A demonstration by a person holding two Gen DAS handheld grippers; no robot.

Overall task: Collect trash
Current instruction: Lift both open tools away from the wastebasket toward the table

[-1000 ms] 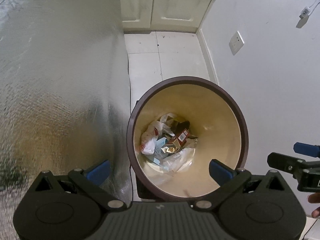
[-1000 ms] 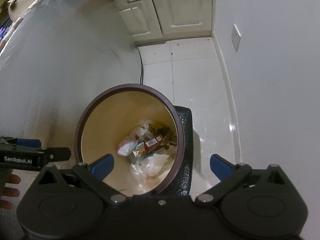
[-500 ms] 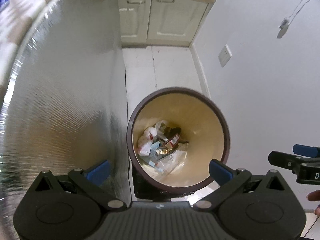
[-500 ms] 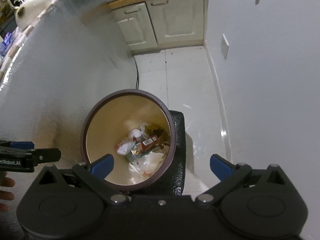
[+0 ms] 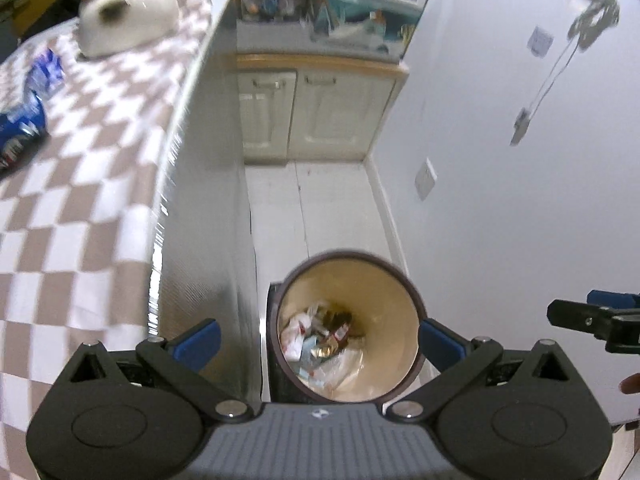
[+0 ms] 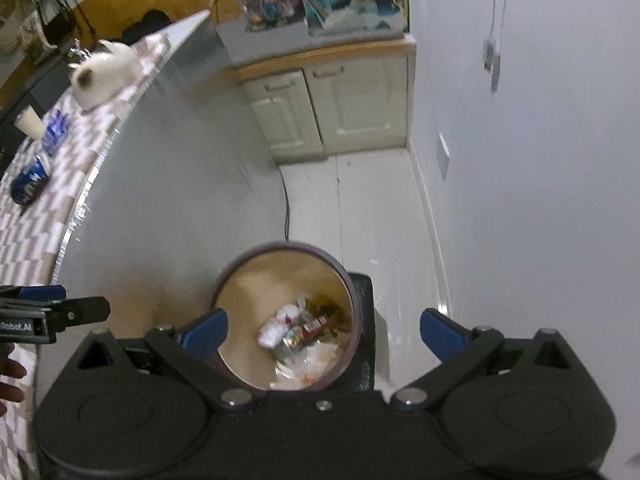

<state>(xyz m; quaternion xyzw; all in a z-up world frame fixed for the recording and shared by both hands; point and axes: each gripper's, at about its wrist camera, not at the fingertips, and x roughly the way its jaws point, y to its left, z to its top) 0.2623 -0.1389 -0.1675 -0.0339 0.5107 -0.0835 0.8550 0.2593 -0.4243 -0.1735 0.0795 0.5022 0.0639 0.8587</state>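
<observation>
The left claw (image 5: 316, 338) is hanging with its blue fingertips (image 5: 199, 336) spread wide and nothing between them, and the right claw (image 6: 322, 330) is hanging likewise released and bare. Low in the centre of both views, the trash bin (image 5: 400, 280) is standing on the white tiled floor (image 5: 320, 208), its dark rim framing a cream inside where the trash (image 5: 320, 344) is lying in a heap at the bottom (wrappers, a pale bag and a red carton, blurred). In the left wrist view the bin's left edge is sitting just beside the silvery side panel (image 5: 204, 208) of the counter (image 5: 80, 184), while a narrow strip of floor is separating its right edge from the white wall (image 5: 500, 200). Open floor is running from the bin's far rim up to the cream cabinet doors (image 5: 312, 112) at the upper centre. At the upper left, the checkered counter top is carrying a white teapot (image 5: 128, 20) near its far edge and blue packets (image 5: 20, 128) at the frame's left border. The right claw's black tip (image 5: 576, 316) is poking in at the right edge of the left wrist view.
</observation>
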